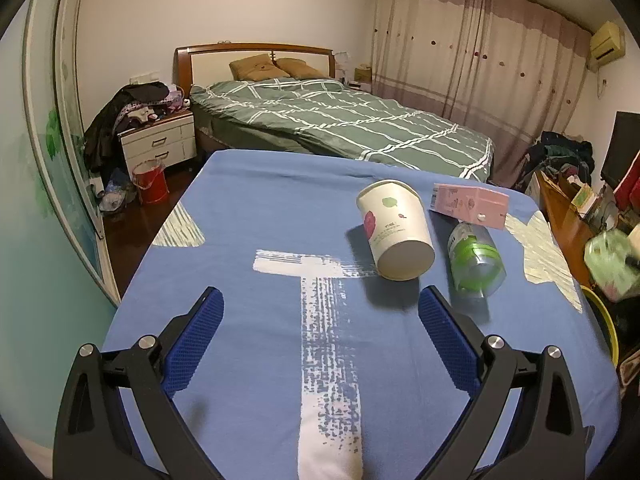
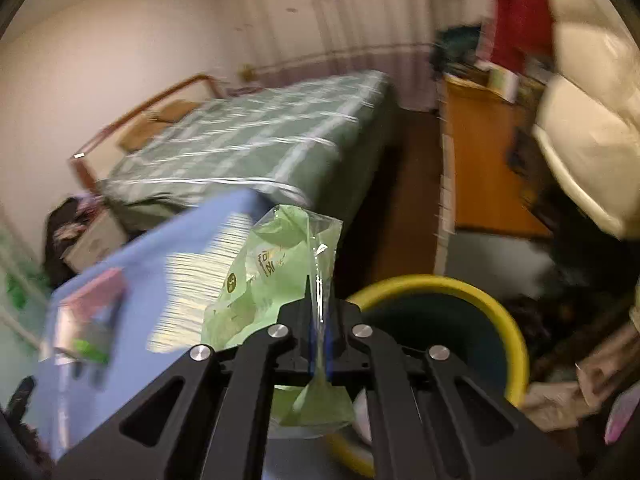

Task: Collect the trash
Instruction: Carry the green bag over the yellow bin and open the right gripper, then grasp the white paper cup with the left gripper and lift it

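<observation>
A white paper cup (image 1: 394, 230) lies on its side on the blue-covered table (image 1: 256, 220), with a clear bottle with a green label (image 1: 476, 258) and a pink carton (image 1: 470, 202) to its right. My left gripper (image 1: 320, 312) is open and empty, just short of the cup. My right gripper (image 2: 318, 304) is shut on a crumpled green plastic wrapper (image 2: 276, 272) and holds it beside the table edge, above the rim of a yellow-rimmed bin (image 2: 460, 284). The wrapper also shows in the left wrist view (image 1: 612, 260), at the far right.
A bed with a green checked cover (image 1: 340, 120) stands behind the table. A white nightstand (image 1: 160, 142) piled with clothes and a red bucket (image 1: 150, 182) are at the left. A wooden desk (image 2: 480, 160) with clutter is at the right.
</observation>
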Demonstrator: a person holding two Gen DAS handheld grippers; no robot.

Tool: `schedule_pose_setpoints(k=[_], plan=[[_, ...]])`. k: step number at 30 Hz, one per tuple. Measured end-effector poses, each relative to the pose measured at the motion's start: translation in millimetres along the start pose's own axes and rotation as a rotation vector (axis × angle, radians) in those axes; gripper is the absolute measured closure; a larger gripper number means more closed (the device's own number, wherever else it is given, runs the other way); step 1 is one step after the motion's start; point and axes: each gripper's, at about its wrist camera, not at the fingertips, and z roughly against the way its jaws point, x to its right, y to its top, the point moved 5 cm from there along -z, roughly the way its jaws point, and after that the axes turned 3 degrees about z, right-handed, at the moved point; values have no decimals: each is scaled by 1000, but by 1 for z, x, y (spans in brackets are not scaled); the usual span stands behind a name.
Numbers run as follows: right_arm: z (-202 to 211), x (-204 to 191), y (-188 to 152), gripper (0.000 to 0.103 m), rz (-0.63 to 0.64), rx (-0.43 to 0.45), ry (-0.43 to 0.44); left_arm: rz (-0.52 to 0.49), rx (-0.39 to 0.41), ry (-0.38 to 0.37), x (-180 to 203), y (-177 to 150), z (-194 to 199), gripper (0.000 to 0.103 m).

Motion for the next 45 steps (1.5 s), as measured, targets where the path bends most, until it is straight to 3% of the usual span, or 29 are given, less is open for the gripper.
schedule_pose_setpoints(k=[5, 6, 9, 10, 13, 19, 24, 26, 34, 45], plan=[[-28, 62, -28, 97, -82, -84, -79, -23, -3, 8, 4, -1, -3, 7], [-32, 66, -31, 93, -89, -88, -86, -26, -5, 9, 5, -2, -3, 7], [-34, 77, -38, 62, -103, -83, -134, -36, -13, 13, 6, -3, -7, 7], [-34, 77, -38, 58, -104, -72, -143, -39, -16, 14, 7, -4, -7, 7], [-28, 71, -35, 58, -101, -34, -162, -47, -17, 13, 8, -4, -9, 7], [-11, 20, -35, 57, -34, 92, -93, -92, -16, 26, 19, -7, -12, 7], [-7, -37, -43, 57, 91, 194, -46, -180, -68, 28, 47, -11, -18, 7], [-10, -51, -48, 51, 137, 193, -45, -229, -100, 29, 62, -9, -22, 7], [1, -57, -48, 45, 139, 237, 5, -297, -92, 108, 91, 26, -45, 7], [3, -55, -48, 41, 130, 234, 21, -260, -234, 164, 100, 49, -109, 11]])
